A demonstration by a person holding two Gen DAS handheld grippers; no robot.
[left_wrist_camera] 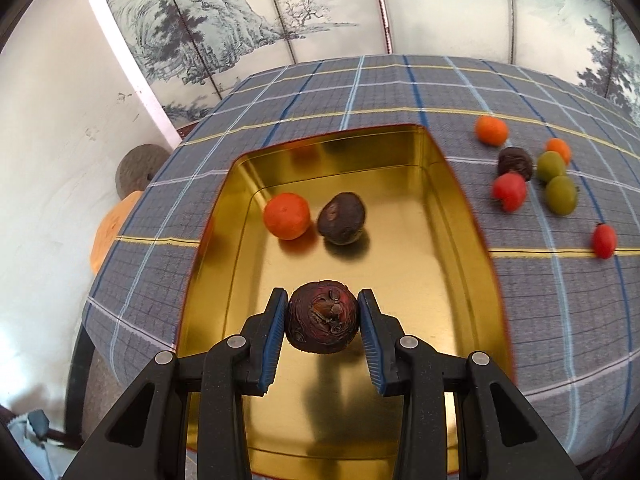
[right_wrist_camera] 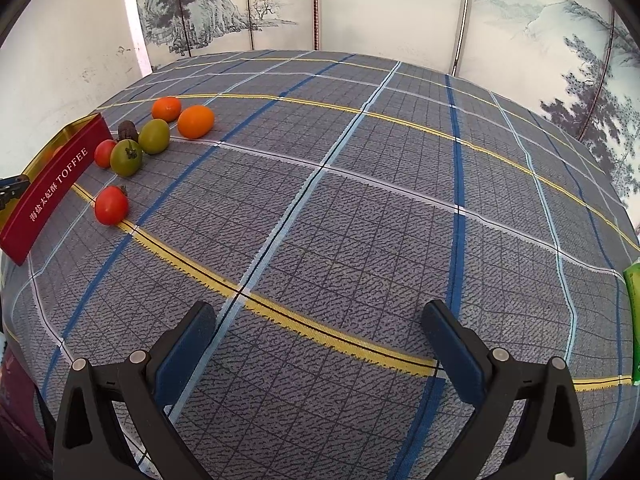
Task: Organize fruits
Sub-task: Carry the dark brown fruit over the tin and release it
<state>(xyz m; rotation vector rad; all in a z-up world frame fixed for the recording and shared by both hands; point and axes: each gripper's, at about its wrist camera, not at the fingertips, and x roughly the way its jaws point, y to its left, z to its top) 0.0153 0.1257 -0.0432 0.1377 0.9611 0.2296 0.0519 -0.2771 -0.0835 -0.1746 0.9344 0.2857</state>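
Now left hand-held gripper [left_wrist_camera: 323, 322] seemingly pinching dark fruit [left_wrist_camera: 322, 323] over tin [left_wrist_camera: 452, 184]; right [right_wrist_camera: 320, 334] agape, empty.

red tin wall [right_wrist_camera: 52, 192], white "海盐太妃酥 TOFFEE"

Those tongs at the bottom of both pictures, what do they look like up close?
Both are matt black plastic, built from angular arms with triangular cut-outs and round silver rivets at the joints. The left tongs have ribbed blue pads lining the inner faces. The right tongs carry darker navy pads of the same flat, rectangular shape. No cables, markings or sleeves show.
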